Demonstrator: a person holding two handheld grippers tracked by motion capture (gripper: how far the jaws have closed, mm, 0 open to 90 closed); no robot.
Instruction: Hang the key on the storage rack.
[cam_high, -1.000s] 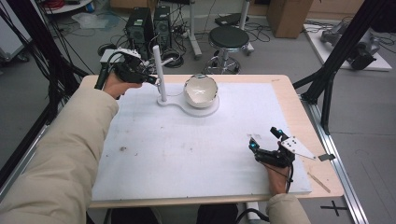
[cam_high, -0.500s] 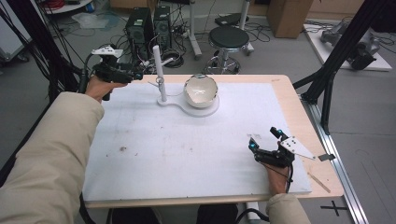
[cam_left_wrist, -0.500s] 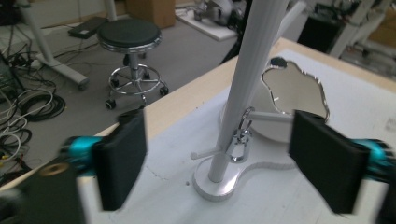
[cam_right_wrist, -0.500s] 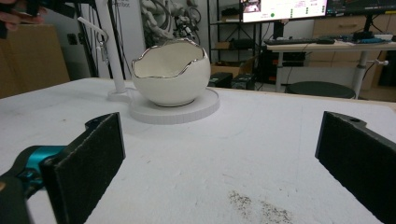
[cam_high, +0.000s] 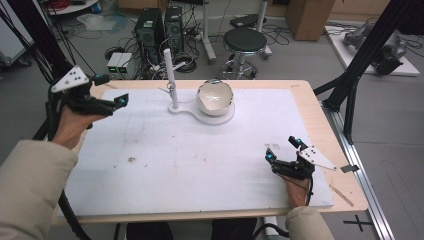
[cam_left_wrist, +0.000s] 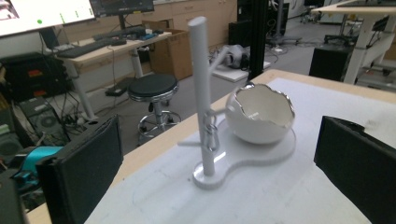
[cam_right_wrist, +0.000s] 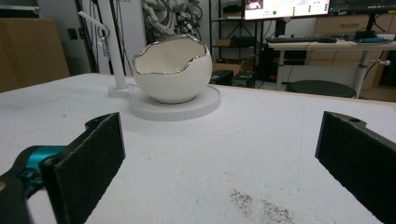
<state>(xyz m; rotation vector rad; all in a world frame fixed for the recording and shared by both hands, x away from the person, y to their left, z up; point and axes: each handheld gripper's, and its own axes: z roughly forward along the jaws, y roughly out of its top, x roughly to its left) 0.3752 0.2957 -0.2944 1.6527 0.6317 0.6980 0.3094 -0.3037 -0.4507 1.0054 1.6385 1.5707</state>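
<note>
A white stand (cam_high: 200, 111) lies at the mat's (cam_high: 200, 165) far edge: an upright post (cam_high: 168, 75) with a metal ring (cam_left_wrist: 210, 133), beside an eggshell-shaped bowl (cam_high: 215, 97).

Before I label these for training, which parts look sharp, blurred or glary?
High view: soft all over, even light. Left gripper view: post and eggshell bowl sharp, near jaws blurred. Right gripper view: bowl's silver rim glints; monitor washed out.

White stand (cam_left_wrist: 203, 116) beside eggshell bowl (cam_left_wrist: 259, 115)
</note>
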